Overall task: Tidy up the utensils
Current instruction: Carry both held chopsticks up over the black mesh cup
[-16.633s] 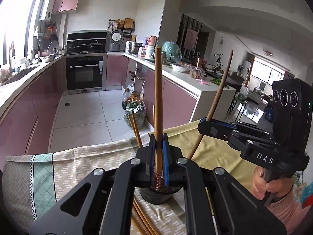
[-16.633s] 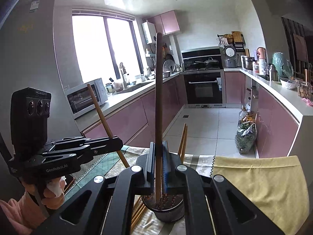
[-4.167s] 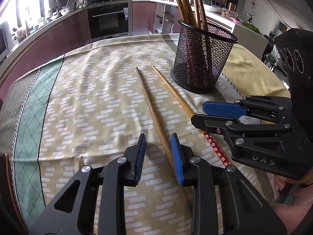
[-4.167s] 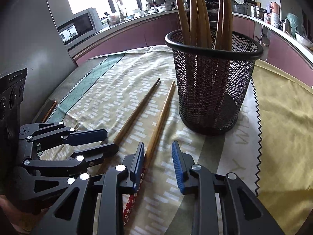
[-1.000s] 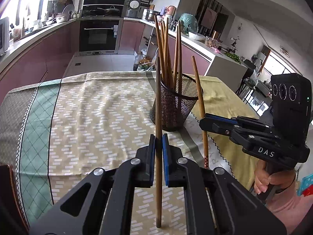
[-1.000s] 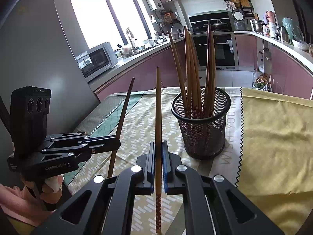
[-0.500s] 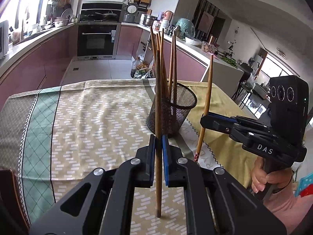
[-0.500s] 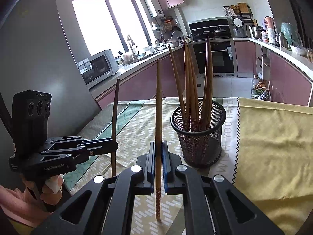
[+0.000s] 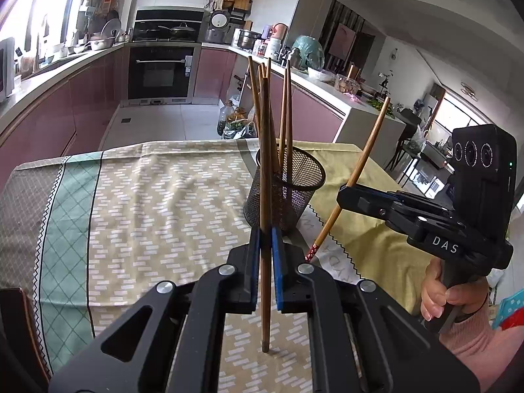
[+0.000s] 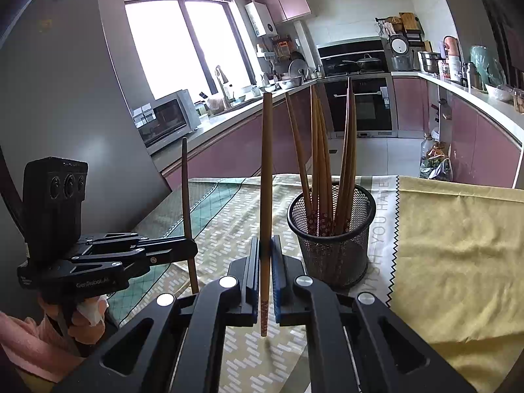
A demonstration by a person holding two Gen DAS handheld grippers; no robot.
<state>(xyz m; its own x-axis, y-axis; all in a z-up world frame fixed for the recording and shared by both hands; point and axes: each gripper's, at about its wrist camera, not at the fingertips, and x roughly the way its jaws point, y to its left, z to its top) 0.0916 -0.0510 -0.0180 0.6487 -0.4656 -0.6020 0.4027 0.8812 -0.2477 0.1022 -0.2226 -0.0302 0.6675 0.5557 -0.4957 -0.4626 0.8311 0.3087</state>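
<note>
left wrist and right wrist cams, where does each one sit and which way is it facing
Left wrist: sits on the left gripper, looks along its fingers over the tablecloth toward the oven; the gripper is shut on a chopstick; the right gripper and its hand show at right.
Right wrist: sits on the right gripper, faces the window and counter; it is shut on a patterned chopstick; the left gripper shows at left.
Shared: the mesh cup of chopsticks.

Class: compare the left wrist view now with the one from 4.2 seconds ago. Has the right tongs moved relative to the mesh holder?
Yes. The right tongs have risen from the tablecloth to about rim level of the mesh holder, now gripping a chopstick off the cloth.
</note>
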